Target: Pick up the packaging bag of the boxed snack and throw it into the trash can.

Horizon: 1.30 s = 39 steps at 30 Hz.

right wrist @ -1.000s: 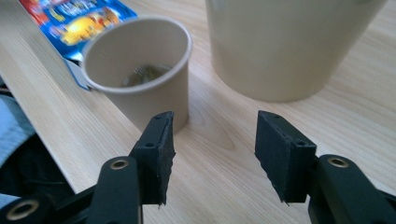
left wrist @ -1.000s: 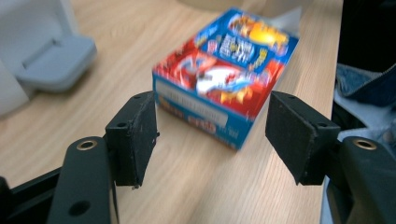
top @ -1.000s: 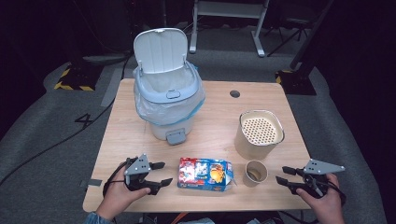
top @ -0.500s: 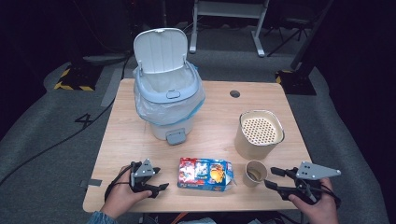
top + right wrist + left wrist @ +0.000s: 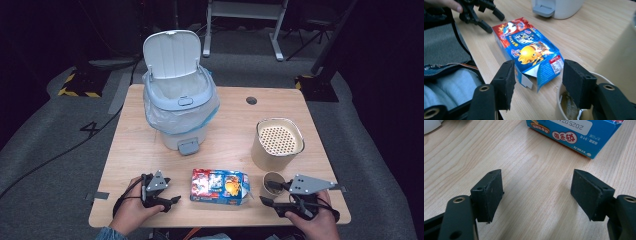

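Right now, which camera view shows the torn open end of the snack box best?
The right gripper view: the snack box lies close, its torn flaps facing the camera. The high view shows the whole box from above, its torn end small. The left gripper view shows one blue side with printed text.

Blue-and-red snack box [image 5: 219, 185], lying flat near table's front edge, one end flap torn open

high view overhead; both gripper views close, sharing the box [image 5: 220, 185].
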{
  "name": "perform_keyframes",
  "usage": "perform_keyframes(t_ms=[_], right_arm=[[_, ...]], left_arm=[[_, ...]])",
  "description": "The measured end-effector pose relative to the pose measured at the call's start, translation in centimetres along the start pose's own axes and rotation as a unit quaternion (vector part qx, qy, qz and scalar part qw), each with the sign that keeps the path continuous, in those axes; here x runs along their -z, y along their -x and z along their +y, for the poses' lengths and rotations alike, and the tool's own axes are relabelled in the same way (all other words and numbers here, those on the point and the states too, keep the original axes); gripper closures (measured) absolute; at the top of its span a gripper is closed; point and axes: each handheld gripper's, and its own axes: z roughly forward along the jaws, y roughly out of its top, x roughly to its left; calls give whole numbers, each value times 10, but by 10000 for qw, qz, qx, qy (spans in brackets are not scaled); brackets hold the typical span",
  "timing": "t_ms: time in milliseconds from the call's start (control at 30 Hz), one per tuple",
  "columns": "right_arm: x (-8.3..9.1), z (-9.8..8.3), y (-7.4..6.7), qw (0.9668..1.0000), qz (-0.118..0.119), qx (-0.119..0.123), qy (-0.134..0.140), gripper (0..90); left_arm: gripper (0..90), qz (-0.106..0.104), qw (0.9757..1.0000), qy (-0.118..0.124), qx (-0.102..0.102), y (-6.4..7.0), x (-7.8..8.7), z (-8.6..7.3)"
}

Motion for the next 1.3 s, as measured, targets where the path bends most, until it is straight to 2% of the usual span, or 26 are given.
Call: perform_keyframes(t_ms=[100, 167, 267, 400, 533, 767, 900, 1133, 1300], right_arm=[[-7, 1, -3, 10000, 58, 18, -36, 460], [-19, 2, -6, 9998, 125, 24, -119, 496], [-28, 2, -8, 9997, 82, 18, -229, 520], [-43, 2, -13, 9988, -195, 129, -440, 567], [-55, -1, -13, 9975, -349, 18, -615, 615], [-63, -5, -15, 9957, -441, -28, -811, 680], [-69, -8, -15, 9938, -532, 27, -975, 738], [-72, -7, -15, 9919, -671, 168, -1070, 795], [-77, -6, -17, 9912, -612, 191, -1155, 859]], left_arm=[[266, 0, 10000, 0, 0, 0, 0, 0], [266, 0, 10000, -1, -3, 0, 0, 0], [266, 0, 10000, -1, -4, 0, 0, 0], [266, 0, 10000, 0, -2, 0, 0, 0], [266, 1, 10000, -1, -2, 0, 0, 0], [266, 2, 10000, -1, -1, 0, 0, 0], [266, 3, 10000, 0, -5, 0, 0, 0], [266, 12, 10000, -3, 0, 0, 0, 0], [266, 12, 10000, -1, 0, 0, 0, 0]])
